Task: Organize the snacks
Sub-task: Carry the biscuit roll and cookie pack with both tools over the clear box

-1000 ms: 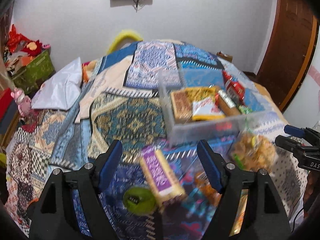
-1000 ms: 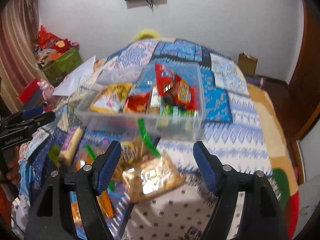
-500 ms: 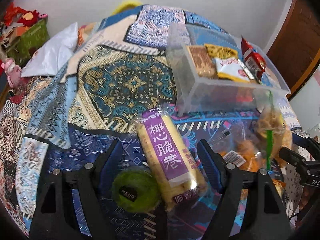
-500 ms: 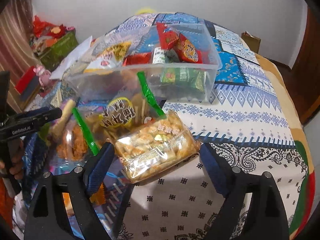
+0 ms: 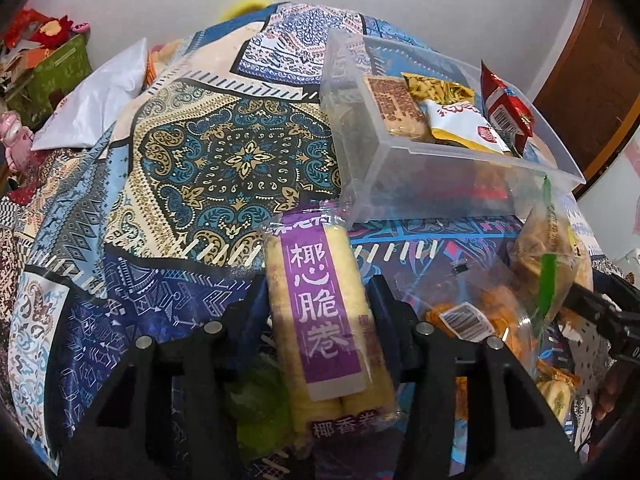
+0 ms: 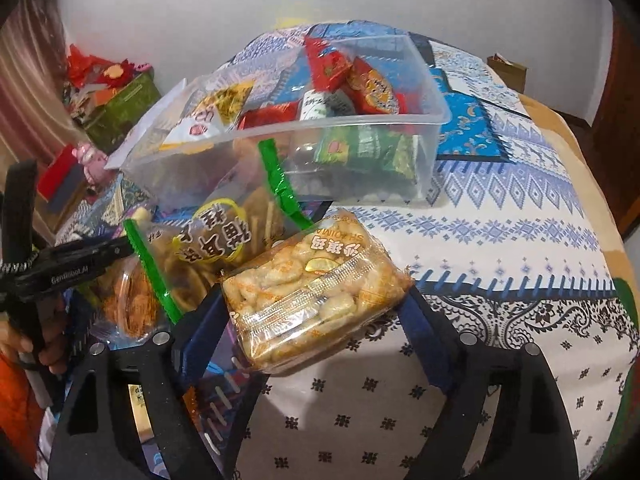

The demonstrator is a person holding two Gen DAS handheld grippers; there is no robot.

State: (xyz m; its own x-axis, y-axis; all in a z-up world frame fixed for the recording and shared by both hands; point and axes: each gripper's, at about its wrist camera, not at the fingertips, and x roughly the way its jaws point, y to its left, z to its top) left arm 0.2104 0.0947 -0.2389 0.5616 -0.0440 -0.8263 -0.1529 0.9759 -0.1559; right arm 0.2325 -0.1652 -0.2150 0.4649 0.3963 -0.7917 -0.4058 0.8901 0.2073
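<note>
Left gripper (image 5: 318, 312) closing on purple roll pack (image 5: 326, 312), pads touch both sides. Pack lies on bedspread (image 5: 200, 152), just in front of clear box (image 5: 460, 184). Wrapper slippery: might slide out when lifted.

Right gripper (image 6: 316, 304) closing around one cracker bag (image 6: 312, 292), not squeezed yet. Too hard could crush crackers. Two green-strip bags (image 6: 208, 248) beside. Box count: one.

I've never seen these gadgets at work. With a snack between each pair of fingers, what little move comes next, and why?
Probably finishing both squeezes before lifting. The left gripper is closing around the purple-labelled roll pack, and the right gripper is closing around the clear bag of golden puffs. Both packs still lie on the patterned cloth, short of the clear bin.
</note>
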